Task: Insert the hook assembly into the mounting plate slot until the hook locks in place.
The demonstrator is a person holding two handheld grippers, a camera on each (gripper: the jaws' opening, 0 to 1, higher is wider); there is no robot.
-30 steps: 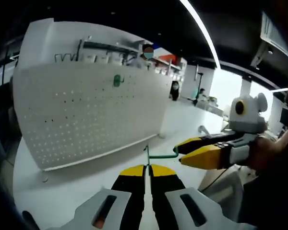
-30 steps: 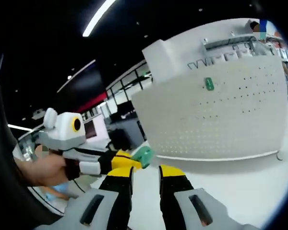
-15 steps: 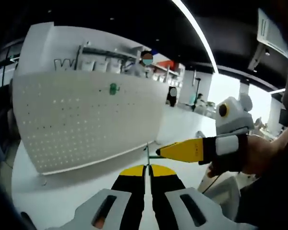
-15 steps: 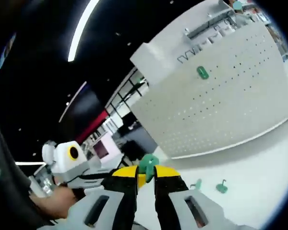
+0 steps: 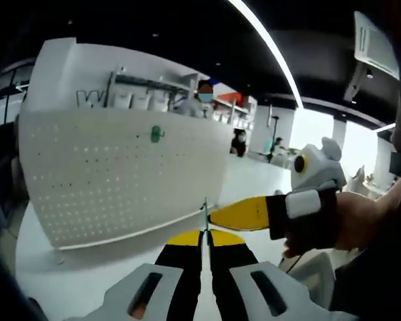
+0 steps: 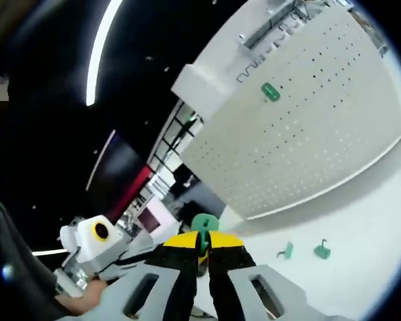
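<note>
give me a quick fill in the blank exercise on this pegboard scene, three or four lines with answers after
1. The small piece already mounted on the white pegboard is coloured ____.
2. In the right gripper view, the right claw is shut on a green ____.
3. In the right gripper view, ____ loose green hooks lie on the white table.
4. The perforated panel standing on the table is a ____.

Answers: green; hook; two; pegboard

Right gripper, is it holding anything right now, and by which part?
Yes. The right gripper is shut on the green hook assembly, gripping its lower part, with the green head sticking out above the fingertips.
</note>
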